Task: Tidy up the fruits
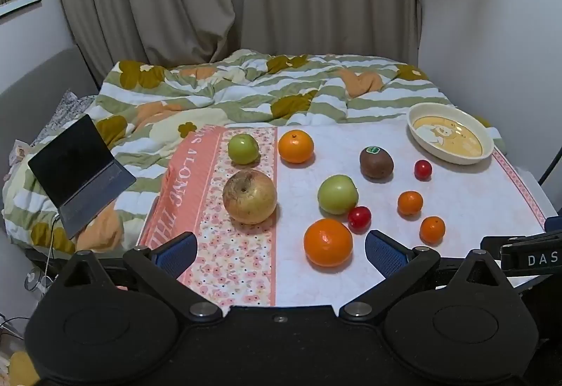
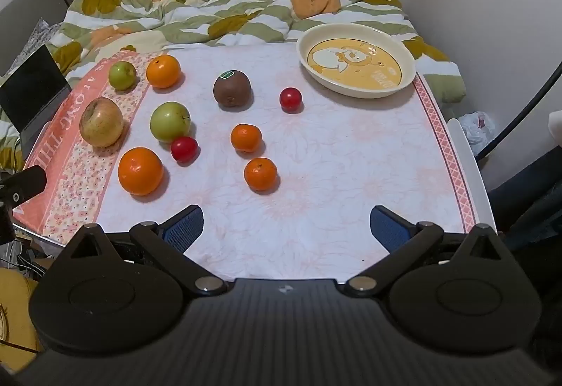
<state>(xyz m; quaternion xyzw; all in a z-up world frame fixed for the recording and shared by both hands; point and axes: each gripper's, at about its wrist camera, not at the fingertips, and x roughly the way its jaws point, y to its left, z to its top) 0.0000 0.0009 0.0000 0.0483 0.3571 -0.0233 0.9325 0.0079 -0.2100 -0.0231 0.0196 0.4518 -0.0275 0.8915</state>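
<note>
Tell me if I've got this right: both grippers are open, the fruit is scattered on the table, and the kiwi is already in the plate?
Not quite. The kiwi is not in the plate; it sits on the table among the other fruit, and the plate holds no fruit. The right wrist view shows this plainly. The left gripper and right gripper are indeed open.

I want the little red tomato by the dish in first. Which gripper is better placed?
Probably the right gripper: the round red tomato and cream cartoon dish lie on its side; both grippers are open.
</note>
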